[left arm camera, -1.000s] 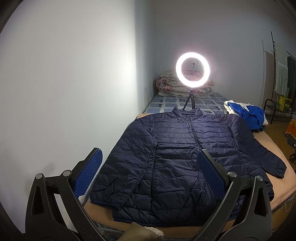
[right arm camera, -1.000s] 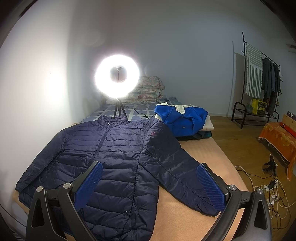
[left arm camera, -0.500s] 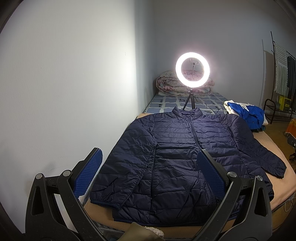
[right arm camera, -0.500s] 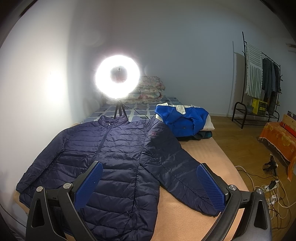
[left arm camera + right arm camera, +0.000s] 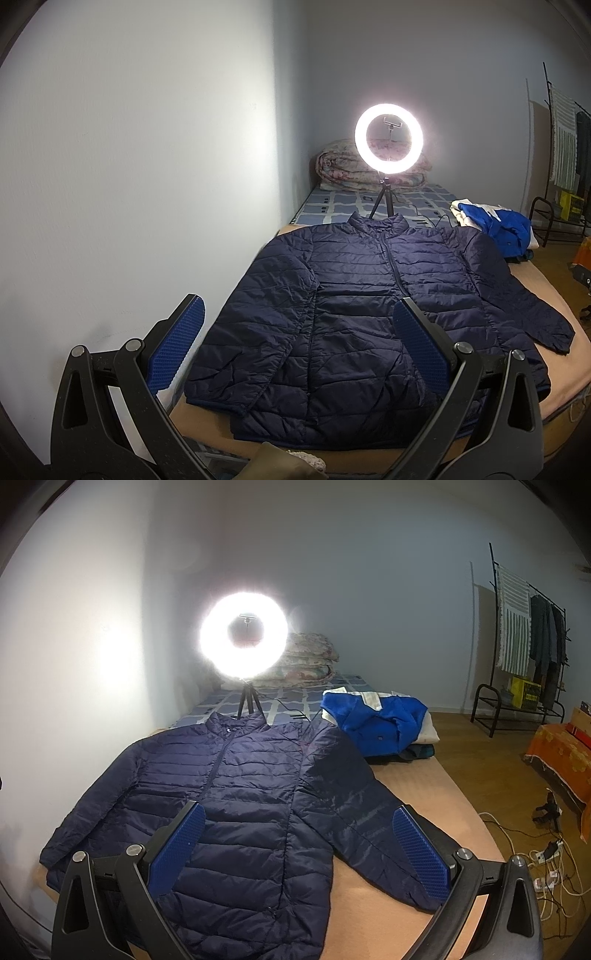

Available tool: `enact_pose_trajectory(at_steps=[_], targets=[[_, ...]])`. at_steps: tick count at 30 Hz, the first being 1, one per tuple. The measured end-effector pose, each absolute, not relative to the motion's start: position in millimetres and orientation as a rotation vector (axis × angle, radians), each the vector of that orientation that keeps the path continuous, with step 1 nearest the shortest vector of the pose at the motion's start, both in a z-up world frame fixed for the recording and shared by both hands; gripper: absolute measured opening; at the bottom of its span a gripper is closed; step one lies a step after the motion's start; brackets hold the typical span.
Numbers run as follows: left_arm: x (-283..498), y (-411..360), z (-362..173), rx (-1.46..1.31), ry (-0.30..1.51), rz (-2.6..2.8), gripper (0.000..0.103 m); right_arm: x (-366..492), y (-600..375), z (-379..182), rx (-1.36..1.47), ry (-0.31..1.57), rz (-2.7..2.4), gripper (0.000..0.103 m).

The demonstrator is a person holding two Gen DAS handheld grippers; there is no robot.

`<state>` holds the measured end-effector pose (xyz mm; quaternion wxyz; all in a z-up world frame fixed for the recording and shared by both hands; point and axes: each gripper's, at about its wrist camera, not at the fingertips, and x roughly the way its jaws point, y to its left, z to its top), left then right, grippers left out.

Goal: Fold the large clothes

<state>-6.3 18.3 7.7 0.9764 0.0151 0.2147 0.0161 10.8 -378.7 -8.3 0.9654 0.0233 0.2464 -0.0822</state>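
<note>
Navy puffer jacket (image 5: 354, 317) lies flat, zipped, front up across the near end of the bed (image 5: 417, 786), collar toward the ring light (image 5: 388, 143), both sleeves spread, while left gripper (image 5: 295, 332) and right gripper (image 5: 299, 834) hover above its hem, jaws apart, holding nothing.

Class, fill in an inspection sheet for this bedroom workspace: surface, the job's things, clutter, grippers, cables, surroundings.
Surface: bed, tan cover.
Job's things: navy jacket spread flat, zipped, sleeves out.
Clutter: blue garment pile; ring light on a tripod behind the collar; folded quilts.
Grippers: left gripper and right gripper both open, holding nothing.
Cables: tangle with power strip on the floor.
Surroundings: clothes rack, white wall.
</note>
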Motion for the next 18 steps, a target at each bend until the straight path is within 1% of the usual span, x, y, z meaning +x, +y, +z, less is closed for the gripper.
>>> enact_pose_trajectory(at_steps=[18], targets=[[-23, 61, -8, 0.025, 0.416, 0.124, 0.103, 50, -304, -10, -0.071, 0.491, -0.043, 0.103]])
